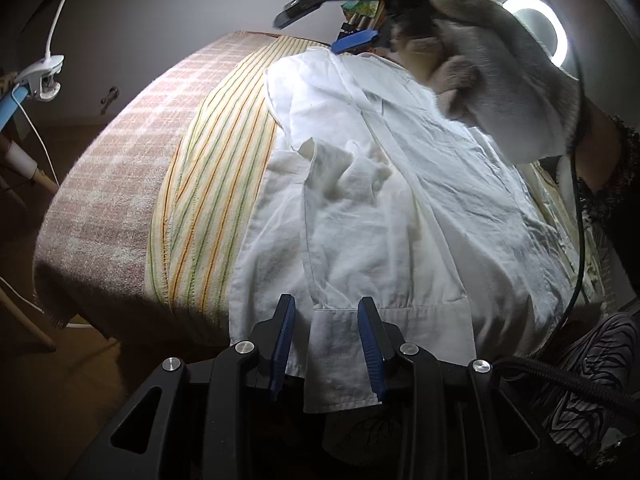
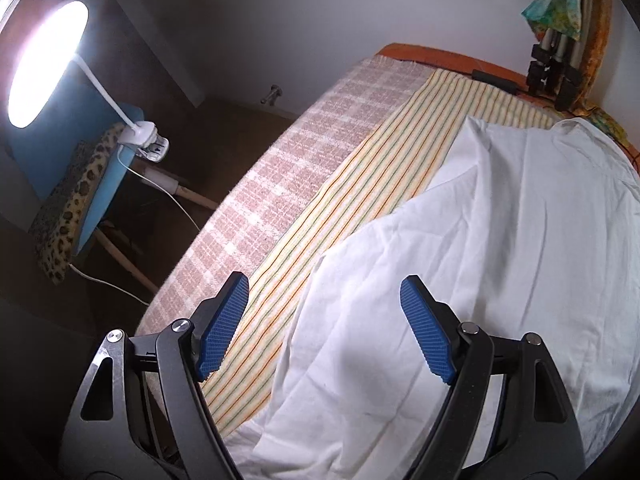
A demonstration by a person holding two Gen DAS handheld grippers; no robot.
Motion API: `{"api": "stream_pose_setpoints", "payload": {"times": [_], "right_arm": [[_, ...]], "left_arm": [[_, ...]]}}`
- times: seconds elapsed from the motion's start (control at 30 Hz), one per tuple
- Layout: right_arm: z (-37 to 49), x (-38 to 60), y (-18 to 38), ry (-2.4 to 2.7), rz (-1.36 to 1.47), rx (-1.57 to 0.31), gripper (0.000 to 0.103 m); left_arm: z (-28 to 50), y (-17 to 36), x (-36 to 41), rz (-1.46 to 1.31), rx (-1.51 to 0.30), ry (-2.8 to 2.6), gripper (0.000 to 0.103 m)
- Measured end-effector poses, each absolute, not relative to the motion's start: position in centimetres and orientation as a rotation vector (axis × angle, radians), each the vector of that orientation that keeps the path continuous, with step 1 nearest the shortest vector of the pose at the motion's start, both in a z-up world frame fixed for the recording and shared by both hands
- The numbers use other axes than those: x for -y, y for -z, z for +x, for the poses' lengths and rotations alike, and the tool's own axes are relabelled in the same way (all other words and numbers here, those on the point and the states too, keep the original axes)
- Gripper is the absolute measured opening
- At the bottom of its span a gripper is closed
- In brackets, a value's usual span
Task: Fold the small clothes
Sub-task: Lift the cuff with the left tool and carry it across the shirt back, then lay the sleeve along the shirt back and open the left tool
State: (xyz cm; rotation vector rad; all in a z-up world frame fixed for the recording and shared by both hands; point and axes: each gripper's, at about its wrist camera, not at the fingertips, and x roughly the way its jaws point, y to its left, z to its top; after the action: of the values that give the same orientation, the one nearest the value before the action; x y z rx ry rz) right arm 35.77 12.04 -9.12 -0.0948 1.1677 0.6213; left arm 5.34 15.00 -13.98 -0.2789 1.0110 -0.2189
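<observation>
Bed (image 2: 280,184): one white shirt (image 2: 500,260).

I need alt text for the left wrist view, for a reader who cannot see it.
A white shirt lies spread over a yellow striped cloth on a pink checked blanket. The left gripper is open, with the shirt's cuff between its blue pads, which do not press it. A gloved hand holds the right gripper at the far edge.

The right gripper (image 2: 324,312) hangs wide open above the white shirt (image 2: 480,260), nothing between its blue pads (image 2: 224,328). The shirt covers the striped cloth (image 2: 360,200) (plaid blanket (image 2: 272,188) along the bed's left edge).
</observation>
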Motion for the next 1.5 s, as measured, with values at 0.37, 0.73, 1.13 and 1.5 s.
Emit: {"api": "stream_pose_setpoints", "payload": {"times": [0.37,0.73,1.13,1.5], "right_arm": [[37.1,-16.2,14.2,-0.437,-0.455,-1.159,0.061],[39.1,-13.6,12.8,-0.453,-0.261,-1.184,0.011],[39.1,-13.5,13.3,-0.470,-0.258,-1.179,0.011],[39.1,-12.2,12.5,-0.506,-0.190,-1.174,0.011]], "left_arm": [[5.7,14.1,-16.0,-0.292,-1.004,0.239,0.003],[3.8,12.0,-18.6,-0.294,-0.927,0.172,0.001],[4.2,15.1,-18.6,-0.279,-1.049,0.142,0.032],[3.5,15.3,-18.6,-0.318,-1.040,0.171,0.003]]}}
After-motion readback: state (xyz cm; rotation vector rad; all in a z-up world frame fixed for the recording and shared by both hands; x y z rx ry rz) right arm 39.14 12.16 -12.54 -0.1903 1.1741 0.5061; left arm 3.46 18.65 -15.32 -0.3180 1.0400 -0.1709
